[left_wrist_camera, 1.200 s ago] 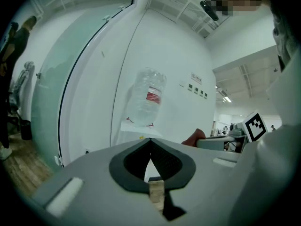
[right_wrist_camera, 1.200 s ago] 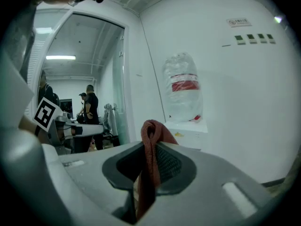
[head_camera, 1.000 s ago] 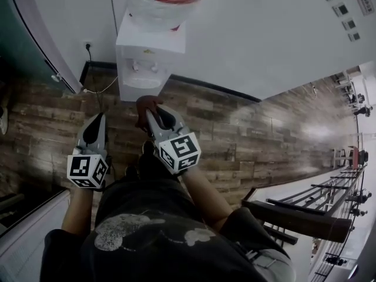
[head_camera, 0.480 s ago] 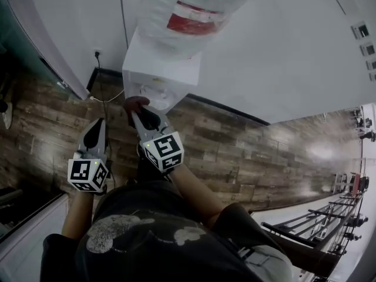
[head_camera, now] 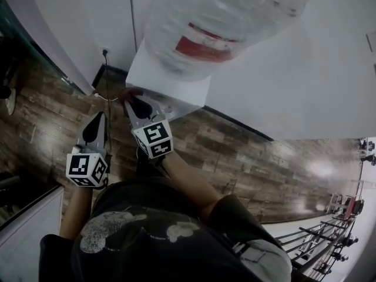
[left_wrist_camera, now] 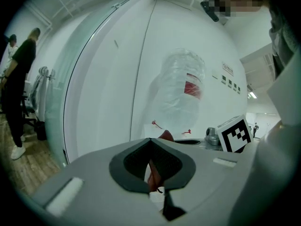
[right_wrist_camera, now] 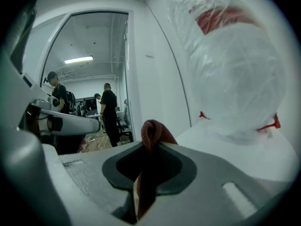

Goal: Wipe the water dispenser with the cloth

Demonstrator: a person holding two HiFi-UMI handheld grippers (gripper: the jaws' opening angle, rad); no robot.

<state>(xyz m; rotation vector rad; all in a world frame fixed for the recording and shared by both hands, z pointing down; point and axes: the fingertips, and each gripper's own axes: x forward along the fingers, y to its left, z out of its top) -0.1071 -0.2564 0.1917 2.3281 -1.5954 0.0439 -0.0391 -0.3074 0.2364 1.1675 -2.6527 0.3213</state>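
**Water dispenser: cloth brought up to the top edge, wipe about to start**

Water dispenser (head_camera: 170, 81) stands against the far white wall, its big clear bottle (head_camera: 223, 22) upended on top. My right gripper (head_camera: 136, 104) is clenched on the reddish-brown cloth (right_wrist_camera: 153, 131), and a fold of it stands up above the jaws. The cloth sits at the left near corner of the white housing, just below the bottle. I cannot tell whether it is pressing on the surface.

My left gripper (head_camera: 98, 121) hangs lower and to the left, near the floor side. Its jaws are drawn together with nothing between them.

I judge this as the approach ending and the first stroke not yet made. Next I would press the cloth flat to the top panel and drag it rightward. I would steer round the bottle's neck and keep the grip tight so the cloth does not slip out.
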